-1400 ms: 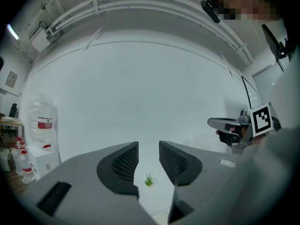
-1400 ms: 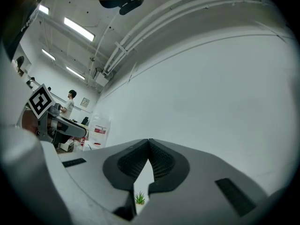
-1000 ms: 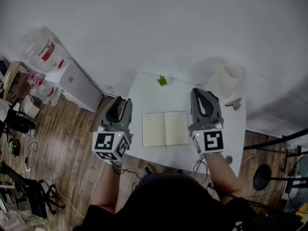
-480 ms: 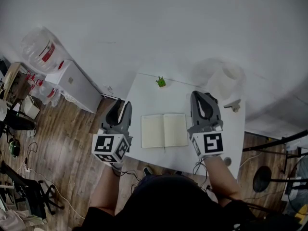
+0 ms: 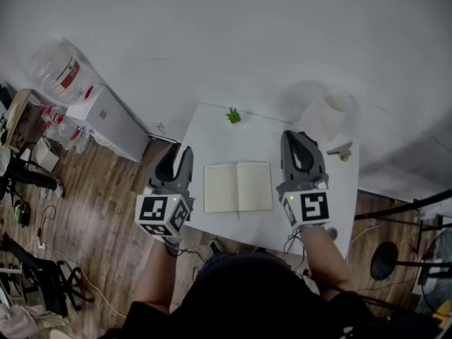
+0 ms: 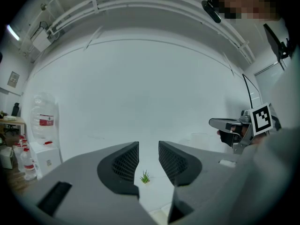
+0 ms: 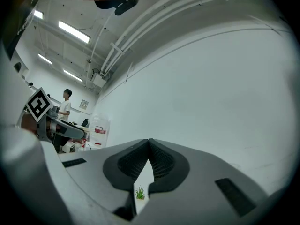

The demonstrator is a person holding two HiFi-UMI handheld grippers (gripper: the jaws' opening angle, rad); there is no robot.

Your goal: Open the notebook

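Observation:
The notebook (image 5: 238,187) lies open and flat on the white table (image 5: 212,136), showing two blank cream pages. My left gripper (image 5: 176,152) hovers off the table's left edge, level with the notebook; its jaws stand a little apart with nothing between them. In the left gripper view, the left gripper (image 6: 148,150) shows that gap, with the small green plant (image 6: 145,176) seen through it. My right gripper (image 5: 297,138) is over the table just right of the notebook. Its jaws meet at the tips in the right gripper view, where the right gripper (image 7: 149,146) holds nothing.
A small potted plant (image 5: 233,115) stands at the table's far edge. A white paper roll (image 5: 332,111) and a small grey object (image 5: 342,150) sit at the far right corner. Left of the table are a white cabinet (image 5: 106,122) and water bottles (image 5: 60,69) on wooden floor.
The head camera has shifted slightly. Both grippers and the open notebook keep their places.

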